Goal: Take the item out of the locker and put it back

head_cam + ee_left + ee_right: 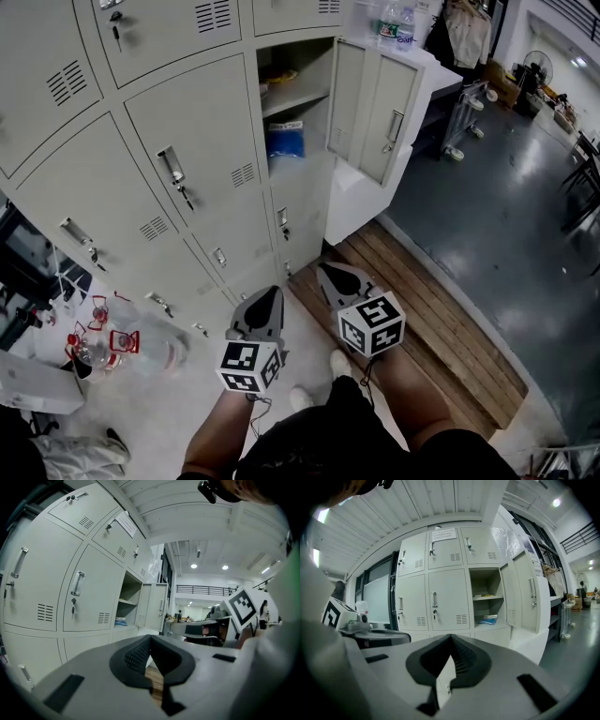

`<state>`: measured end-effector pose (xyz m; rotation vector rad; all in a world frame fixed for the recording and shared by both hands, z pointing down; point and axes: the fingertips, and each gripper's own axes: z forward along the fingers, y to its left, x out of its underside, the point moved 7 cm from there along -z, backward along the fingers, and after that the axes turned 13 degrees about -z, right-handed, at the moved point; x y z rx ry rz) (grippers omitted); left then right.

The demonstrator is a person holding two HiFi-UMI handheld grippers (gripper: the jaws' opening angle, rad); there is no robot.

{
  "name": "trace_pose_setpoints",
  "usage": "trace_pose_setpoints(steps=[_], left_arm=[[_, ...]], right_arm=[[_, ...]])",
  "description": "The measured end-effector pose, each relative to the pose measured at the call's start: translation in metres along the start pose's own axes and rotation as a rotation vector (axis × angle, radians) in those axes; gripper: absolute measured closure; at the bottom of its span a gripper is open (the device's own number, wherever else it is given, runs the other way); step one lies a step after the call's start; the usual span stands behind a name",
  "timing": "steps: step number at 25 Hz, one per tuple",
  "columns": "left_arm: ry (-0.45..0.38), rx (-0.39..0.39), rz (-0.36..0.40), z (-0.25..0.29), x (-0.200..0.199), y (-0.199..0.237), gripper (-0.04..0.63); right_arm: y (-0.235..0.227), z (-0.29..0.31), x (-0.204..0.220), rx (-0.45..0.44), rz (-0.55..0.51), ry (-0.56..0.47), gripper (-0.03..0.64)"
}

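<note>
I am standing before a bank of grey lockers, holding my left tool and right tool low in the centre of the frame, both closed on nothing. One locker door is hanging open at upper centre. The item, a blue packet, is lying on the lower shelf inside, well apart from both tools. I am judging it light, soft and possibly slippery, so pinching its near edge looks best.
</note>
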<state>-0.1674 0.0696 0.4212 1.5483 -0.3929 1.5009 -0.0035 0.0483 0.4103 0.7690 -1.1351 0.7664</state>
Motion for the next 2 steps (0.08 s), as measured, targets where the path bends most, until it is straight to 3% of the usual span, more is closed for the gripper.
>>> trace_pose_setpoints(steps=[2], left_arm=[[-0.002, 0.000, 0.003, -0.0001, -0.0014, 0.0004, 0.592]], right_arm=[[0.0008, 0.0007, -0.0018, -0.002, -0.001, -0.004, 0.617]])
